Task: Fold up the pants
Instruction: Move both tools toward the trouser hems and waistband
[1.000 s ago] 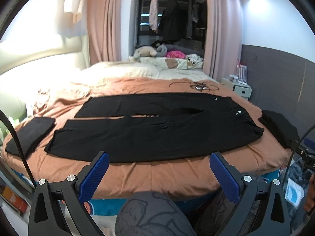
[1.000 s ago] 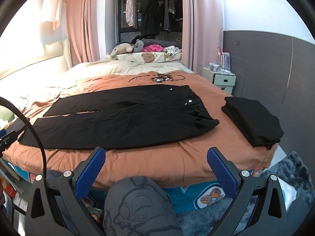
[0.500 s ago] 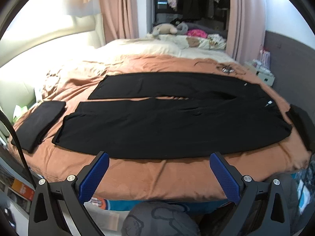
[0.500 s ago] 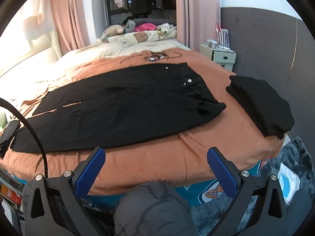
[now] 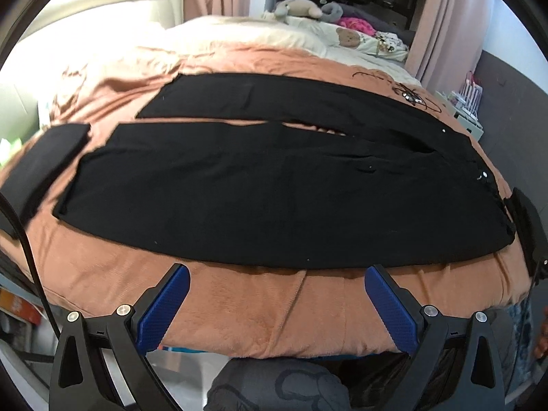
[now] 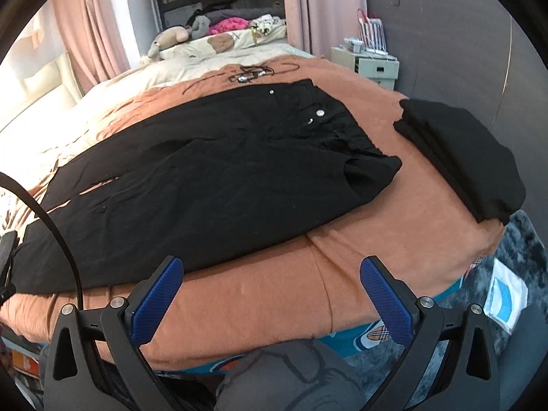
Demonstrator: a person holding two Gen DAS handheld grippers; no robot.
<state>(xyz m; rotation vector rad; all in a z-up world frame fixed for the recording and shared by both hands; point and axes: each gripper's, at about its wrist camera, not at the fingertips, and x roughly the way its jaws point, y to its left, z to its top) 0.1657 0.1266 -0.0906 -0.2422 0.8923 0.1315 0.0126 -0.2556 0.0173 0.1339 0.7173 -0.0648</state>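
Observation:
Black pants [image 5: 274, 191] lie flat across the orange blanket, legs pointing left and waistband at the right, with silver buttons near the waist. In the right wrist view the same pants [image 6: 212, 178] stretch from the waist corner near the centre right to the legs at far left. My left gripper [image 5: 275, 275] hangs open over the bed's front edge, just short of the pants' near hem. My right gripper [image 6: 270, 267] is open too, above the blanket edge below the waist end. Neither holds anything.
A folded black garment [image 6: 462, 161] lies at the bed's right end, another folded black piece [image 5: 48, 164] at the left end. Hangers [image 6: 253, 72] rest beyond the pants. The orange blanket [image 5: 239, 304] drapes the front edge. A nightstand [image 6: 370, 65] stands far right; stuffed toys sit behind.
Both grippers have moved forward and tilted down toward the bed, so the pants now fill much more of each view. Both stay open.

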